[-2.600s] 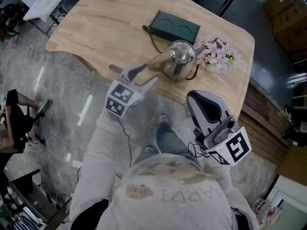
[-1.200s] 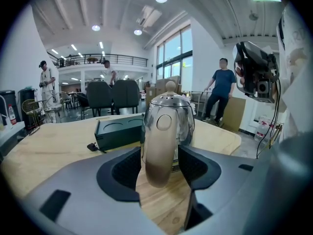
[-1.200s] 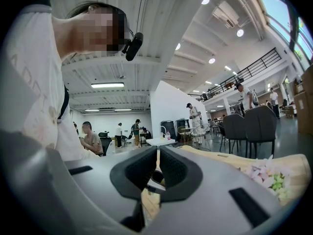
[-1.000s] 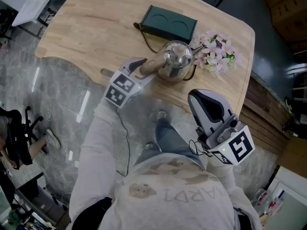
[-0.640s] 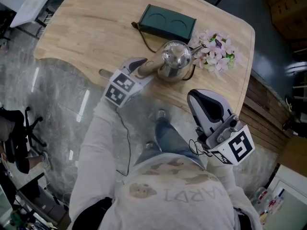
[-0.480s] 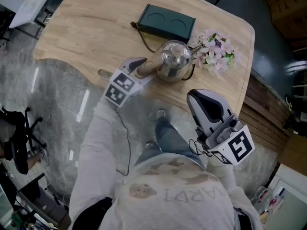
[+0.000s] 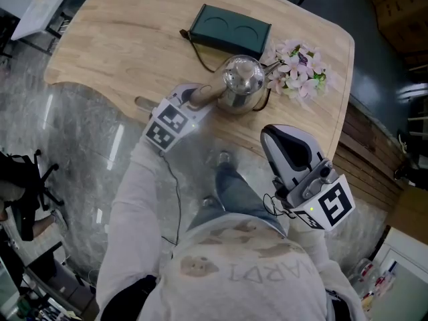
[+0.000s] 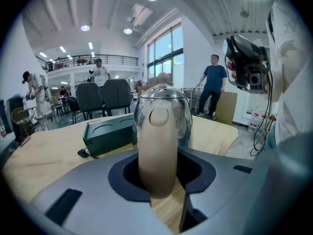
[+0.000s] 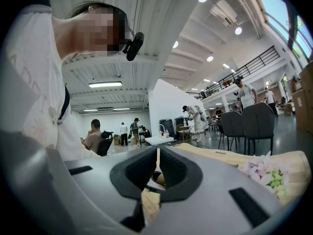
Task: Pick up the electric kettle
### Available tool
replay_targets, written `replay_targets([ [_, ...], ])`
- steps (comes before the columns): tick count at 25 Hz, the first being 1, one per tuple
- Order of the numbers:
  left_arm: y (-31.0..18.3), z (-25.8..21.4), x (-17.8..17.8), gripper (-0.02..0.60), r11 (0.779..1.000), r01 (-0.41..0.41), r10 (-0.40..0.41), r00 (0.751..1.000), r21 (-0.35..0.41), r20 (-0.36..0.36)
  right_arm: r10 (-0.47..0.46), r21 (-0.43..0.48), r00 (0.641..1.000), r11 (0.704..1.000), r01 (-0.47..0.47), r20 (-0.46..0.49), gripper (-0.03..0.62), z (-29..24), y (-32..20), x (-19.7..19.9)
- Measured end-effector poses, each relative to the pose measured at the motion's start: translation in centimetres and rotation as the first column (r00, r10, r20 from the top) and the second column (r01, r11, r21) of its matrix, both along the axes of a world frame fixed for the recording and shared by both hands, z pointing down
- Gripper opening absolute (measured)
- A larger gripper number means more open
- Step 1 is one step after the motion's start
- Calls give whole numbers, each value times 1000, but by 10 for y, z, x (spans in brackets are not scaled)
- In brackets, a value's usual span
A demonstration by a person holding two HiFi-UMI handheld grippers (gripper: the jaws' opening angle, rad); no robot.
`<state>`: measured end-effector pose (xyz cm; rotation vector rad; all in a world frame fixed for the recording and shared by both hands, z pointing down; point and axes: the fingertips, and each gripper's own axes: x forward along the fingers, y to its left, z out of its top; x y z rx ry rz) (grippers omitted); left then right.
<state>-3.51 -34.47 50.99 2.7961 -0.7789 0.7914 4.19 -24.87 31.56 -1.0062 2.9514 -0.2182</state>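
Note:
The steel electric kettle (image 7: 242,81) stands on the wooden table (image 7: 127,39) near its front edge, its tan handle (image 7: 204,96) pointing toward me. My left gripper (image 7: 194,96) reaches over the table edge and its jaws are closing around that handle. In the left gripper view the handle (image 8: 156,146) fills the gap of the left gripper (image 8: 159,182), with a dark pad against each side, and the kettle (image 8: 183,114) stays upright behind it. My right gripper (image 7: 271,136) hangs near my body, off the table, shut on nothing (image 9: 154,177).
A dark green box (image 7: 231,29) with a black cord (image 7: 198,51) lies behind the kettle. Pink artificial flowers (image 7: 298,72) lie just right of it. The table's curved front edge runs under my left gripper. Chairs and people stand far off in the hall.
My left gripper slid forward over the table edge until its jaws came around the kettle's handle, then they narrowed onto it. The right gripper has stayed put.

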Motion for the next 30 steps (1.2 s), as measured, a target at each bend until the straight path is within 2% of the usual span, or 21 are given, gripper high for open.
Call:
replay_targets([
  [4, 2, 1, 2, 126, 999, -25, 25, 1000, 29, 17, -3, -2, 1000, 1000, 3, -1, 28, 1, 1, 0],
  [14, 4, -1, 2, 124, 996, -9, 9, 1000, 86, 9, -6, 0, 1000, 1000, 6, 3, 28, 0, 4, 0],
  [25, 12, -6, 8, 117, 985, 85, -80, 996, 153, -37, -8, 4, 1000, 1000, 8, -9, 28, -1, 11, -1],
  [30, 15, -9, 11, 112, 979, 99, -91, 994, 179, -54, -2, 8, 1000, 1000, 2, -15, 28, -2, 16, 2],
])
